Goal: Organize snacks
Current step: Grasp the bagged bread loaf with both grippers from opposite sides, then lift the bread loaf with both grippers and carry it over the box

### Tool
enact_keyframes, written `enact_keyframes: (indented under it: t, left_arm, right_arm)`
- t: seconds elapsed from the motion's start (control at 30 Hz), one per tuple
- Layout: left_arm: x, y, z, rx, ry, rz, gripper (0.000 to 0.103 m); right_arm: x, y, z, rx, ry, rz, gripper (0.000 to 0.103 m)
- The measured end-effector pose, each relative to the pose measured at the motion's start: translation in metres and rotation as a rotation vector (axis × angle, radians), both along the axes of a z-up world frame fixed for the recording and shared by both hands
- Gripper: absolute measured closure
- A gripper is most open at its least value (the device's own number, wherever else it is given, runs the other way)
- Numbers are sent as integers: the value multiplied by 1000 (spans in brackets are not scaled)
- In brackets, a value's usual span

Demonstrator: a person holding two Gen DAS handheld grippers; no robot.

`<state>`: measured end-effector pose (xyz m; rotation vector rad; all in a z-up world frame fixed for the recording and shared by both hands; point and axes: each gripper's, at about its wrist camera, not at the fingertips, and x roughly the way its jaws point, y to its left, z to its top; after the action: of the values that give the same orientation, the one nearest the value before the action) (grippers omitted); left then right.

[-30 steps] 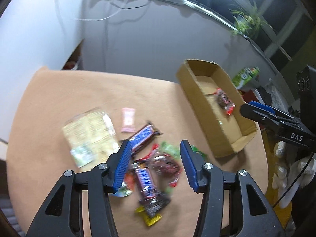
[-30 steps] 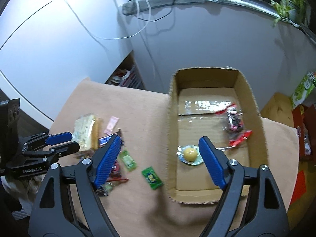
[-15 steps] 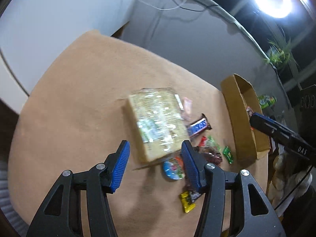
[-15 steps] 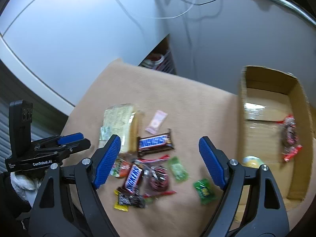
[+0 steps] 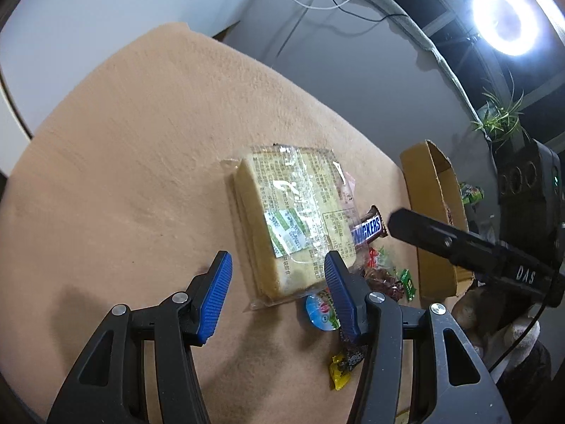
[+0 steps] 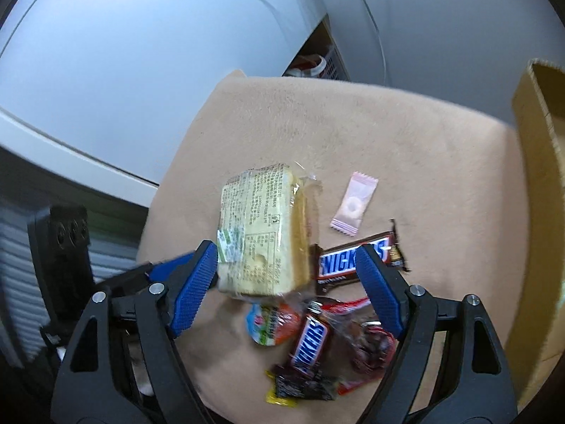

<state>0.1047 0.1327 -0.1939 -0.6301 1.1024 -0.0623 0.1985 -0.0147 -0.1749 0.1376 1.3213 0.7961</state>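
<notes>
While both grippers, left [image 5: 277, 291] and right [image 6: 286, 282], gape empty, the sandwich pack [image 5: 295, 222] probably lies untouched.

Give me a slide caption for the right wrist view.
Open right claw hovers over wrapped bread and Snickers bar.

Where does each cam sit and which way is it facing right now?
Left wrist: on the left gripper, angled down at the clear-wrapped yellow sandwich pack on the tan cloth; own blue-padded fingers show, open.
Right wrist: on the right gripper, angled down at the snack pile; own fingers show, jaws just been closing, nothing clamped.
Shared: sandwich pack, brown Snickers bar, brown cardboard box; each sees the other gripper.
</notes>
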Motion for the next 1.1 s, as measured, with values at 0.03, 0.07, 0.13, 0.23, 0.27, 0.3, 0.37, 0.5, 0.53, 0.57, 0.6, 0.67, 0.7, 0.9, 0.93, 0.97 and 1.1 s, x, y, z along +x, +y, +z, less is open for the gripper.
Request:
enact_keyframes:
  t: [0.03, 0.07, 0.13, 0.23, 0.27, 0.3, 0.37, 0.5, 0.53, 0.57, 0.6, 0.67, 0.7, 0.9, 0.93, 0.97, 1.1]
  left_arm:
    - [1, -1, -1, -5, 2, -2, 49]
    - [2, -3, -3, -11, 1, -7, 50]
    - [7, -5, -5, -11, 0, -20, 52]
    - [10, -8, -5, -4, -6, -37, 55]
    - [11, -9, -5, -5, -9, -44, 59]
    - [11, -9, -5, -7, -10, -48, 60]
    - [12, -11, -6, -7, -12, -54, 62]
    - [13, -11, -6, -1, -16, -65, 68]
    - [14, -11, -6, 2, -17, -68, 68]
    - [15, -12, -6, 5, -18, -71, 69]
    - [16, -13, -5, 10, -20, -75, 69]
    - [16, -15, -1, 36, -29, -87, 69]
    - [17, -17, 1, 45, -34, -89, 69]
    - [16, -25, 14, 96, -68, -116, 69]
    - [16, -27, 17, 106, -76, -123, 69]
    - [17, -29, 19, 111, -81, -126, 69]
    - [15, -36, 29, 125, -107, -134, 69]
  right_arm:
    - [2, 2, -3, 2, 13, -2, 27]
    - [1, 5, -6, 0, 21, -3, 32]
    - [3, 9, -11, -6, 40, -1, 41]
    - [6, 14, -17, -14, 55, 0, 46]
    - [7, 16, -18, -14, 59, 3, 48]
    - [7, 18, -19, -12, 64, 10, 55]
    - [7, 22, -20, -19, 68, 23, 61]
    - [5, 28, -21, -31, 66, 42, 61]
    - [4, 29, -20, -36, 64, 43, 61]
    - [4, 28, -20, -37, 62, 43, 61]
    - [4, 28, -19, -40, 59, 42, 62]
    - [2, 28, -17, -42, 48, 41, 63]
    - [2, 28, -16, -40, 49, 37, 63]
    - [-1, 19, -8, -16, 43, 21, 63]
    - [-1, 17, -6, -11, 42, 18, 63]
    - [-1, 16, -3, -5, 39, 15, 63]
    - [-2, 6, 9, 13, 22, 0, 63]
